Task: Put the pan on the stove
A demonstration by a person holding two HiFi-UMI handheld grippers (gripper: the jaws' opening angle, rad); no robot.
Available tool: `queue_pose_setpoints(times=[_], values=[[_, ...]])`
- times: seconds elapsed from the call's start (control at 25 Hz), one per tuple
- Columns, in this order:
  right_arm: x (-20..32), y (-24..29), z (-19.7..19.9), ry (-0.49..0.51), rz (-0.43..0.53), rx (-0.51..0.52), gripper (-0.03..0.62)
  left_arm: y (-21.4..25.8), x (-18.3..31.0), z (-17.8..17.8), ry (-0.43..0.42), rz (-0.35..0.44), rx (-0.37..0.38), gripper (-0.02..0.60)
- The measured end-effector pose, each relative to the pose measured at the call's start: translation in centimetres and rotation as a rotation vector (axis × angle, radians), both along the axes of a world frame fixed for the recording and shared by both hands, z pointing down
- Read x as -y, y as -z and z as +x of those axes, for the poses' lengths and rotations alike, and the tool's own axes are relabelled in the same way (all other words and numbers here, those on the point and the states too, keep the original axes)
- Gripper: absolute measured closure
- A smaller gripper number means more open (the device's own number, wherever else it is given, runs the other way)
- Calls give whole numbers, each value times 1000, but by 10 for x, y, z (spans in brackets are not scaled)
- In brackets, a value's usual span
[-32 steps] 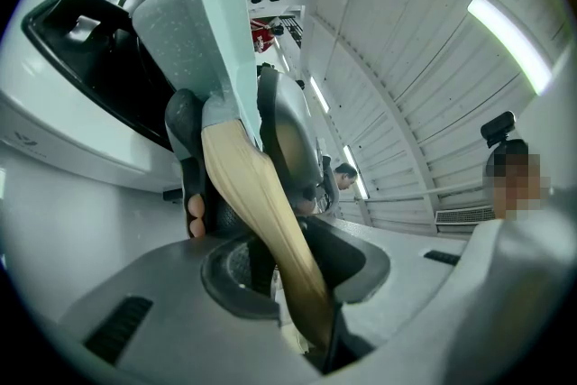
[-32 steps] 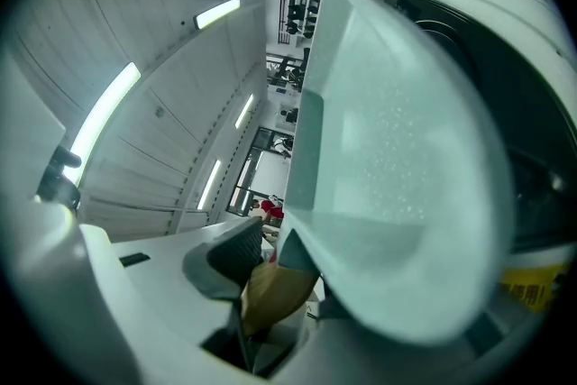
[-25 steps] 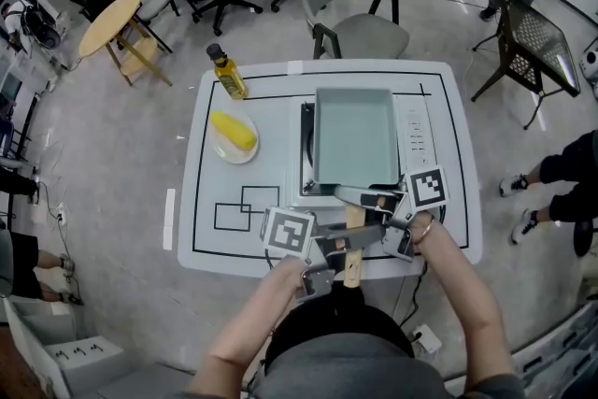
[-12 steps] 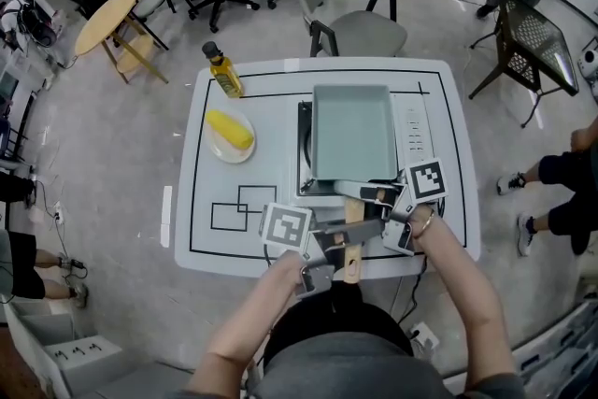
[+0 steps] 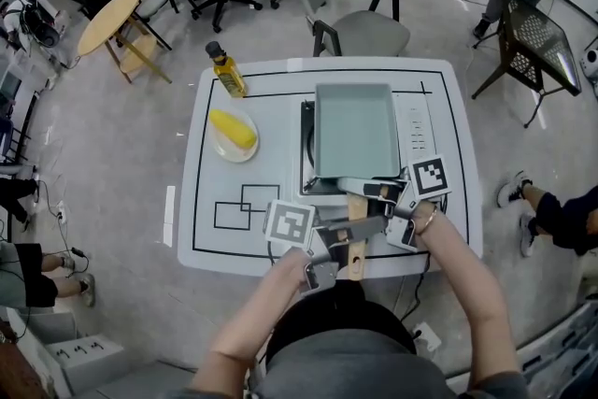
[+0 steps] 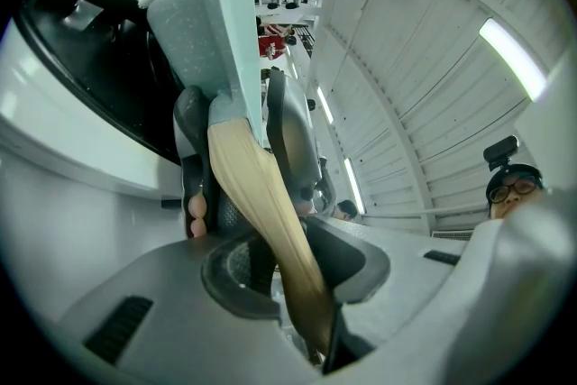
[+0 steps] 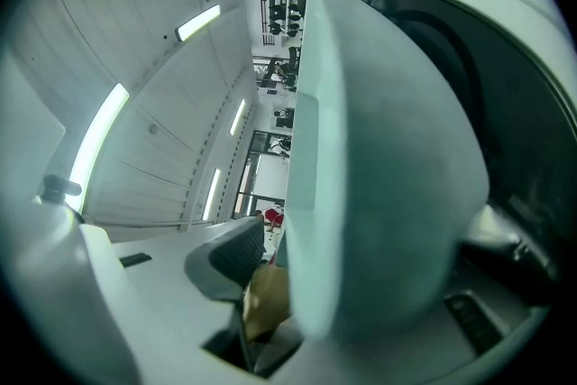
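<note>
Pan (image 5: 353,131), pale teal and rectangular, sits flat on the stove (image 5: 416,140), which stands at the 3 o'clock half of the white worktop (image 5: 280,107). Its wooden handle (image 5: 356,210) runs out toward 6 o'clock, past the stove's near edge.

The left claw (image 5: 366,231) comes in from 9 o'clock and is clamped across the handle partway along. In the left gripper view the wood runs between the two jaws with a pad on each side.

The right claw (image 5: 360,193) reaches in from 3 o'clock at the handle's root, just beside the pan's near wall. Its jaws have just been closing and stand fairly wide. In the right gripper view the one jaw that shows lies against the wood, and the pan's body hides the other.

At 9 o'clock of the stove a plate (image 5: 217,148) carries a yellow corn cob (image 5: 234,131). A bottle of yellow oil (image 5: 227,72) stands at 11 o'clock, near the worktop's far edge.
</note>
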State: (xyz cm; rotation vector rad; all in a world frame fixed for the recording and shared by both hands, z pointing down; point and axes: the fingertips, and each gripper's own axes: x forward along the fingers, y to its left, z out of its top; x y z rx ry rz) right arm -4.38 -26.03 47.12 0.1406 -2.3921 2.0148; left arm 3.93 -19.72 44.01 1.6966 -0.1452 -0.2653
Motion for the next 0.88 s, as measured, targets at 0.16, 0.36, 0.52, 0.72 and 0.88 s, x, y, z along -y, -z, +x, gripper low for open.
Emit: queue_pose_setpoints(times=[0.16, 0.36, 0.52, 0.72, 0.88], values=[[2, -3, 0, 3, -3, -4, 419, 0, 2, 0, 5, -2, -9, 486], [2, -4, 1, 9, -11, 2, 419, 2, 2, 2, 12, -3, -14, 486], [1, -1, 0, 14, -13, 6, 418, 4, 2, 1, 20, -4, -14, 486], [2, -5, 1, 20, -36, 6, 418, 2, 4, 3, 28, -2, 0, 486], [3, -8, 2, 20, -43, 0, 418, 4, 3, 3, 35, -4, -7, 486]])
